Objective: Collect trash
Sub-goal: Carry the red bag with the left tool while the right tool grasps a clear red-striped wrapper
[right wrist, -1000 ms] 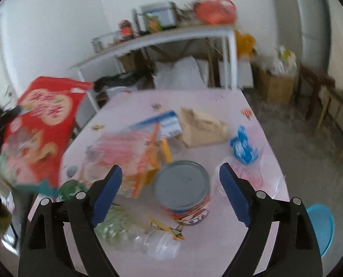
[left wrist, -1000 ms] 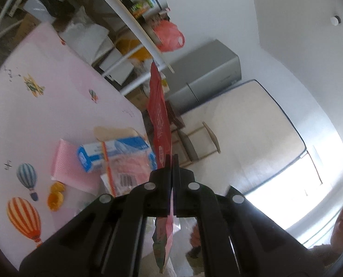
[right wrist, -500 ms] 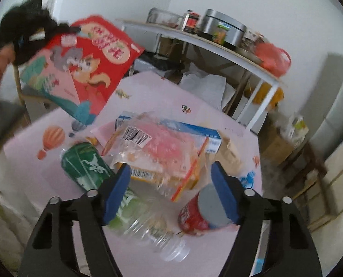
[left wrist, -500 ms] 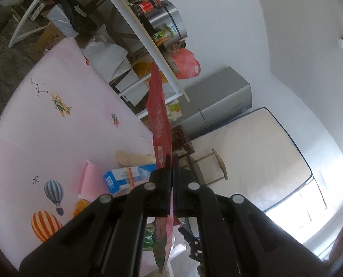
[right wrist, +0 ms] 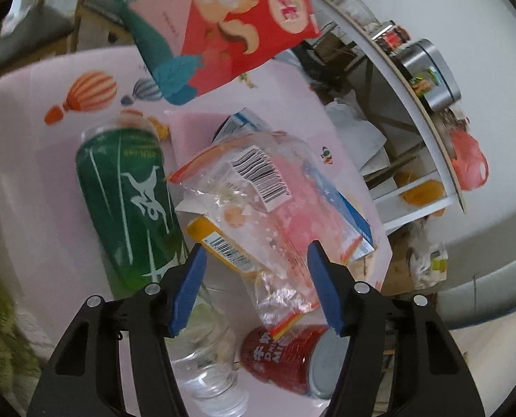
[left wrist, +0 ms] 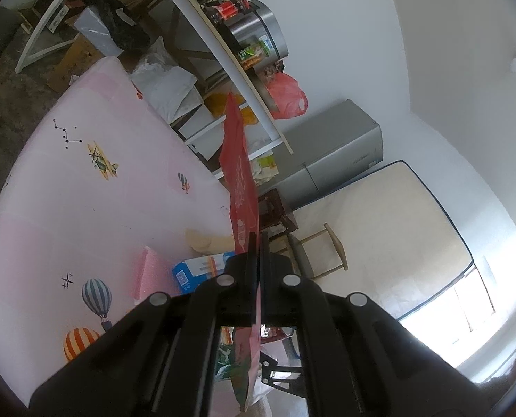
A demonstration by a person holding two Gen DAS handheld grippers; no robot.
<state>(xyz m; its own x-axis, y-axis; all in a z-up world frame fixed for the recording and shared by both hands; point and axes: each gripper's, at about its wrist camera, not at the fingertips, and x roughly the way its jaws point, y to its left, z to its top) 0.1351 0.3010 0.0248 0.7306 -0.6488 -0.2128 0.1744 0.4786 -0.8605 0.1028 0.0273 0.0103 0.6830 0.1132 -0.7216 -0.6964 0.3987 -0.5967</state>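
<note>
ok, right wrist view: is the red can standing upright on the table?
No. The red can lies on its side on the pink table, its grey lid facing sideways, next to the clear bottle.

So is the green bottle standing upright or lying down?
Lying down: the green bottle rests on its side on the pink table, cap end pointing away from the camera.

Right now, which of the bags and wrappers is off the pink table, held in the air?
The red squirrel-print snack bag, pinched by the left gripper; the clear barcoded bag lies on the table.
</note>
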